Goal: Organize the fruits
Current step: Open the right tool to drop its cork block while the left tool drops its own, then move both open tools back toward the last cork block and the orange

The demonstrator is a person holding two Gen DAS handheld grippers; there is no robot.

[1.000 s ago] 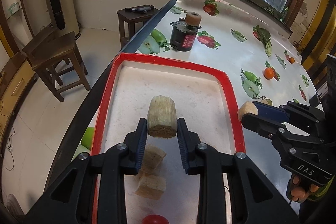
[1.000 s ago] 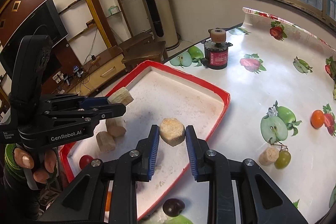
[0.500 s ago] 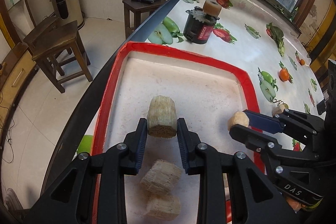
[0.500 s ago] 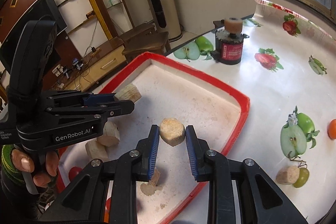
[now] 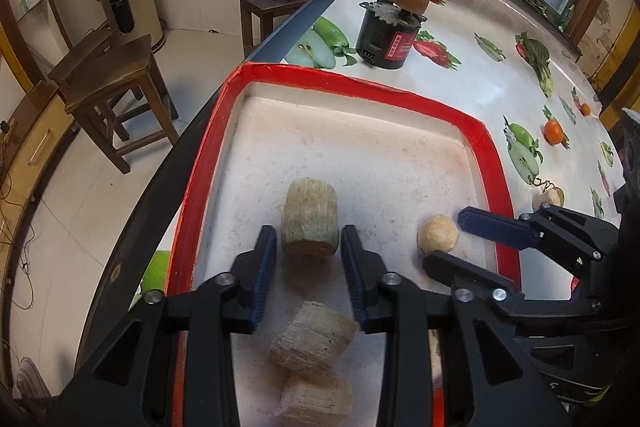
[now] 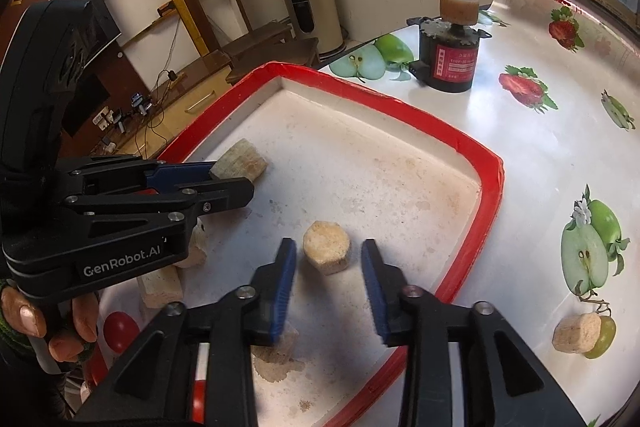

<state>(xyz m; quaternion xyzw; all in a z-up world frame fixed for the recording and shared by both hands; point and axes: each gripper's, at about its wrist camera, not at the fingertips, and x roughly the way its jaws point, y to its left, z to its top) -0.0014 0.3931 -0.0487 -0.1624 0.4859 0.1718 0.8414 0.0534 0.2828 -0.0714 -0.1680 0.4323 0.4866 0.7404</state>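
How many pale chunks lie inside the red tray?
5 chunks: one between the left gripper's opening jaws, one between the right gripper's, also opening; two nearer the left camera; one half hidden under it. More may be hidden.

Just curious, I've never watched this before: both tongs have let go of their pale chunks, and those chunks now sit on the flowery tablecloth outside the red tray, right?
Not quite. Both chunks sit inside the red tray, not on the tablecloth: the hexagonal chunk between the opening right tongs in the right wrist view, the ridged chunk between the opening left tongs in the left.

Four cut chunks in tray (image 5: 352, 83): one btwn left gripper's fingers (image 5: 309, 223), one btwn right's (image 6: 326, 247), two just behind left's fingertips (image 5: 312, 337). One red fruit (image 6: 120, 331), one black motor (image 6: 452, 63).
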